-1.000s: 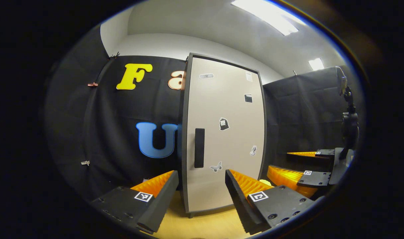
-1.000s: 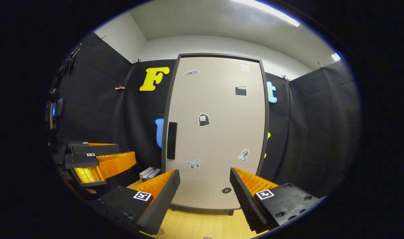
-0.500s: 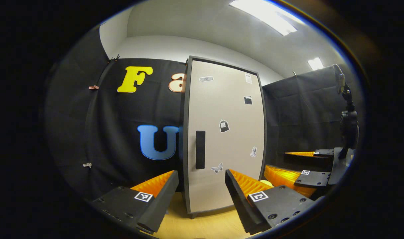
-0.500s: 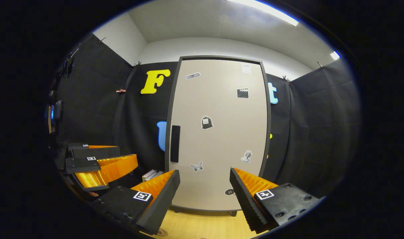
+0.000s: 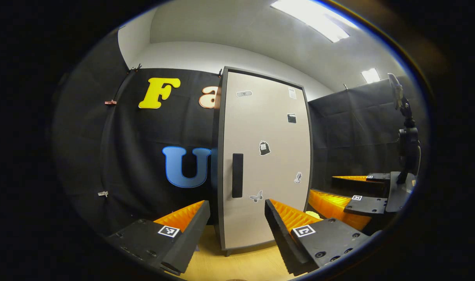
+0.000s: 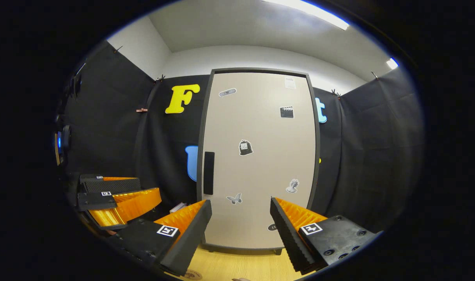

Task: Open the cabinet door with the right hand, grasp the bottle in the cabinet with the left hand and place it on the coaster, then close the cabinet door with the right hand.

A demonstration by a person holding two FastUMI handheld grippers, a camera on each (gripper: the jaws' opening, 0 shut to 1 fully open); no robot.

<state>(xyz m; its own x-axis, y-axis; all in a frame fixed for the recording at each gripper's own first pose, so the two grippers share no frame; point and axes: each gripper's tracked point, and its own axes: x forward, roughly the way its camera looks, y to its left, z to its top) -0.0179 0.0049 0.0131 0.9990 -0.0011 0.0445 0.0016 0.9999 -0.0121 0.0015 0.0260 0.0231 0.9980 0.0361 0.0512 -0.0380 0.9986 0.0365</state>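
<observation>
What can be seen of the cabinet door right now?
The door is a tall, flat beige panel in a dark frame, shut and upright on a wooden tabletop. A dark vertical handle sits near its left edge, below mid-height. Small stickers dot its face, among them a butterfly and a clapperboard. Nothing touches it: both tongs hang open in front of it, short of the panel.

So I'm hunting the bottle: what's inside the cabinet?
Cannot be seen: the cabinet door is shut, its handle untouched, covering whatever is inside. Both tools hang open in front.
</observation>
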